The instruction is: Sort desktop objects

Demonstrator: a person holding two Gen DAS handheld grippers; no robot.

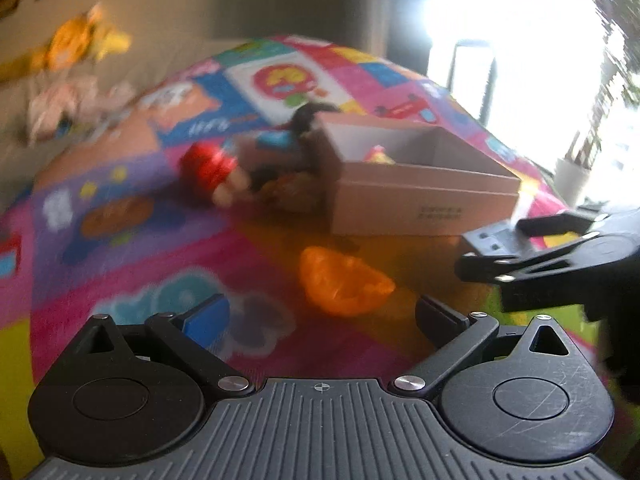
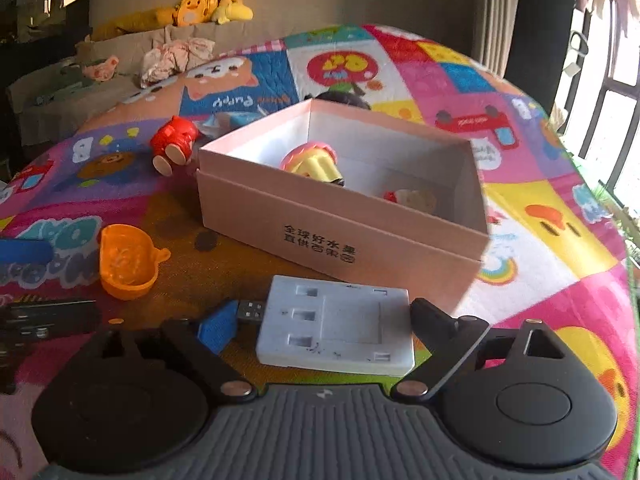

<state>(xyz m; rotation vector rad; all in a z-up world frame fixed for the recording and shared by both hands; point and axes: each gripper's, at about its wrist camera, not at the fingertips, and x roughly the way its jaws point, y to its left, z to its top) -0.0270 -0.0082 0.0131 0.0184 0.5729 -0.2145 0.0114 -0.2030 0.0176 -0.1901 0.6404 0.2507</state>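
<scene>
Pick-up step in hand: right gripper [image 2: 314,322] spread wide around white USB hub [image 2: 336,326] on play mat [image 2: 532,184], fingers flanking, contact uncertain, just before pink cardboard box [image 2: 340,236]. Left gripper [image 1: 320,312] released, empty, near orange cup [image 1: 344,286]. Next, by judgement: clench on hub, lift clear over box wall.

Both cameras ride low over the colourful play mat [image 2: 540,184], each tilted downward along its own fingers. The left view faces the pink box [image 1: 424,208] from close by, blurred, with the right gripper [image 1: 492,252] at its right edge. The right view sits nearer that box [image 2: 340,236], frame centre. Both share the orange cup [image 1: 344,284] [image 2: 126,264], the red toy [image 1: 210,168] [image 2: 174,144] and the sofa beyond.
</scene>
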